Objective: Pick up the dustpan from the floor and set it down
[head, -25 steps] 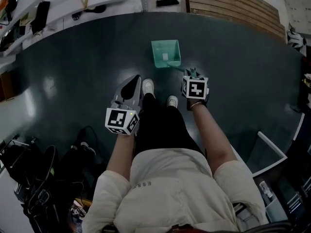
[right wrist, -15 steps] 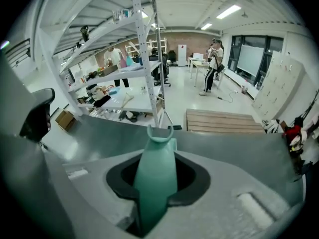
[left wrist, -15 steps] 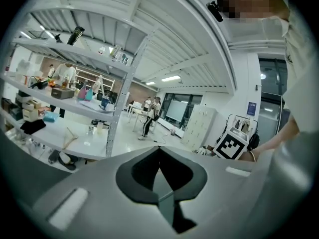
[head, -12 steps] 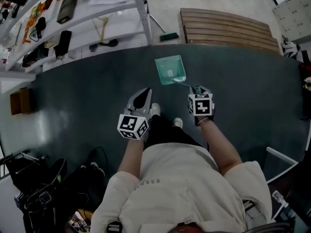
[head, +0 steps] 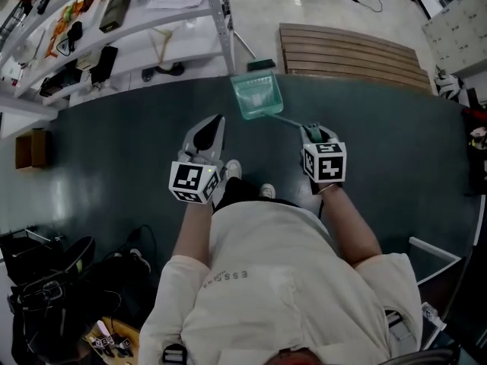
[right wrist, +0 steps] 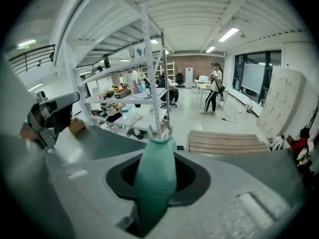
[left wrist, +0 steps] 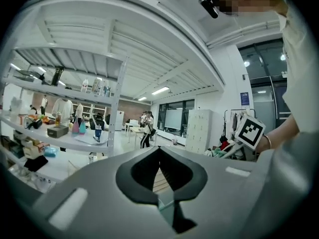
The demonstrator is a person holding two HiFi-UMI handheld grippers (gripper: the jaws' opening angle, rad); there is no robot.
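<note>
**Dustpan pinched at the handle end in your right gripper**

Closest to you, your left gripper carries nothing. Its jaws sit pressed together, with barely a sliver showing between the tips. Your right gripper has its jaws pinching the green handle of the dustpan. The dustpan juts out ahead and appears to hang above the dark floor mat. Its tray points towards the shelving rack and the slatted wooden platform.

Treat the dustpan as light, stiff plastic, smooth enough to twist in a pinch. You hold it far back on a thin handle, so the tray probably wants to droop or roll. A hold nearer the tray would steady it, and a level set-down matters more than force.

The right gripper view shows the handle end-on, so it hides most of the tray. In the head view, a pale patch inside the tray may be a label or dirt; I cannot tell which. The underside of the tray is out of sight.
</note>
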